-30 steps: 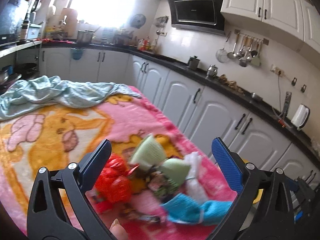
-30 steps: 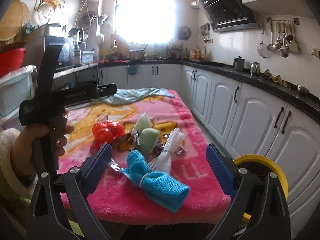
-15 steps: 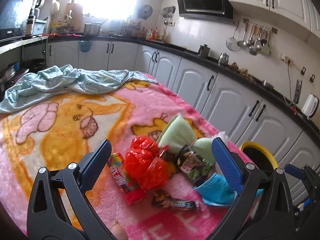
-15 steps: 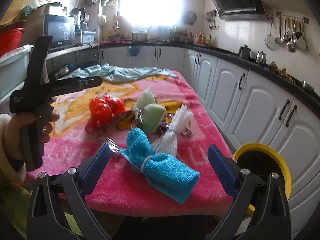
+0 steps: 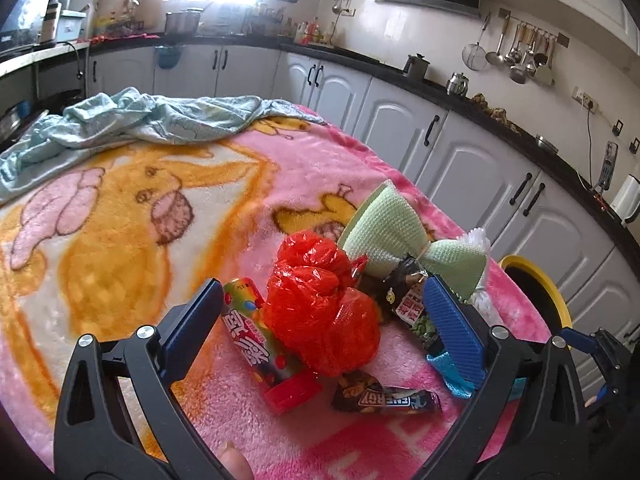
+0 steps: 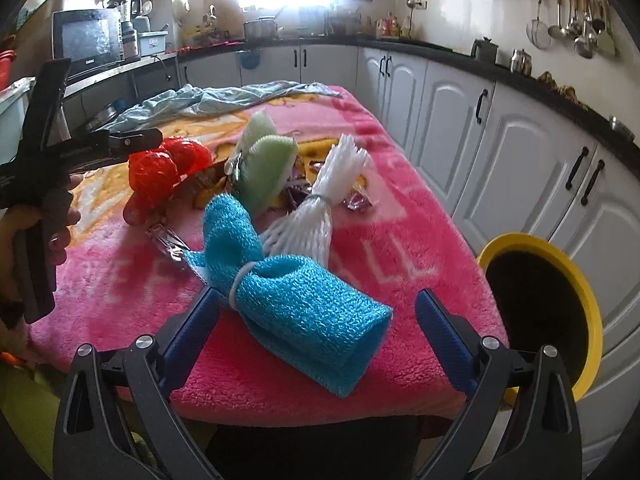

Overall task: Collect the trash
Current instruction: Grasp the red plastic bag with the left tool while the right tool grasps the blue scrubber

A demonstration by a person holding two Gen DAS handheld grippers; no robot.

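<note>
Trash lies piled on a pink blanket [image 5: 120, 208]. My left gripper [image 5: 324, 320] is open, its jaws either side of a crumpled red plastic bag [image 5: 320, 304] and a candy tube with a red cap [image 5: 260, 352]. An energy bar wrapper [image 5: 384, 398] and a green snack packet [image 5: 412, 308] lie close by, with a green foam net [image 5: 400, 240] behind. My right gripper [image 6: 316, 328] is open just before a blue foam net [image 6: 288, 292]; a white foam net [image 6: 320, 208] and the red plastic bag [image 6: 168, 164] lie beyond. A yellow-rimmed bin [image 6: 560, 312] stands right of the table.
A light blue cloth [image 5: 140, 120] is bunched at the table's far end. White cabinets [image 6: 500, 140] under a dark counter run along the right and back. A person's hand [image 6: 36, 224] holds the left gripper at the right wrist view's left edge.
Both grippers have moved forward and lower toward the pile. The red bag now sits between the left jaws, and the blue net fills more of the right wrist view.
</note>
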